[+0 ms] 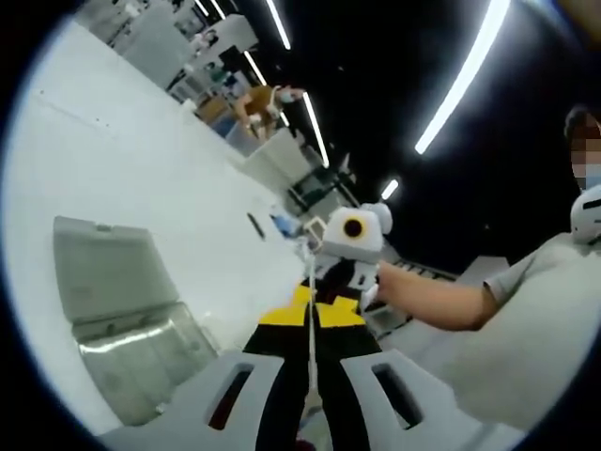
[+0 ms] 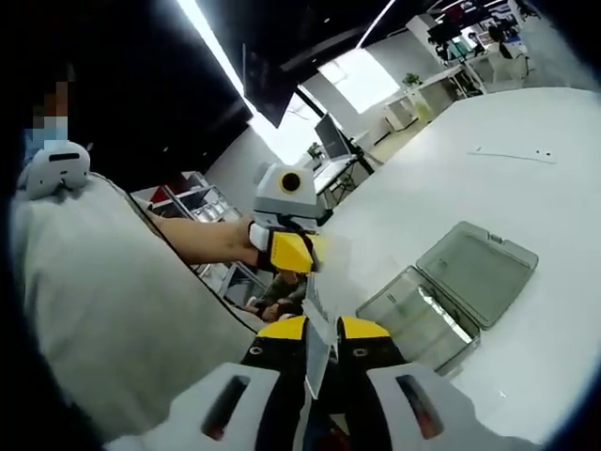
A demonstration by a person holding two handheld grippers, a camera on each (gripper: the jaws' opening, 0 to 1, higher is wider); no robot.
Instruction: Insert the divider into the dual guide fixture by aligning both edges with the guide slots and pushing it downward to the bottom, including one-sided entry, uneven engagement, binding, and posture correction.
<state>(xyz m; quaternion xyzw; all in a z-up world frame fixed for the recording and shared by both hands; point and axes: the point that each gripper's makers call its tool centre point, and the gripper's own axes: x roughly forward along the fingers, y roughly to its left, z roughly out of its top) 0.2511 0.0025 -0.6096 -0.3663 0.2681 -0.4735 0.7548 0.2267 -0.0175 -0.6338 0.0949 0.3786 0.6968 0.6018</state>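
The divider is a thin clear plate, seen edge-on as a pale line, held up in the air between both grippers. My left gripper is shut on its near end, yellow tips pressed to either side. My right gripper clamps the far end, facing me. In the right gripper view the right gripper is shut on the divider, and the left gripper pinches its opposite edge. The guide fixture, a clear plastic box with its lid folded open, lies on the table, off to the side of the divider. The fixture also appears to the right.
A broad white table carries the box. A person in a grey shirt stands close, forearm reaching to the grippers. Desks, shelves and monitors stand far behind under ceiling strip lights.
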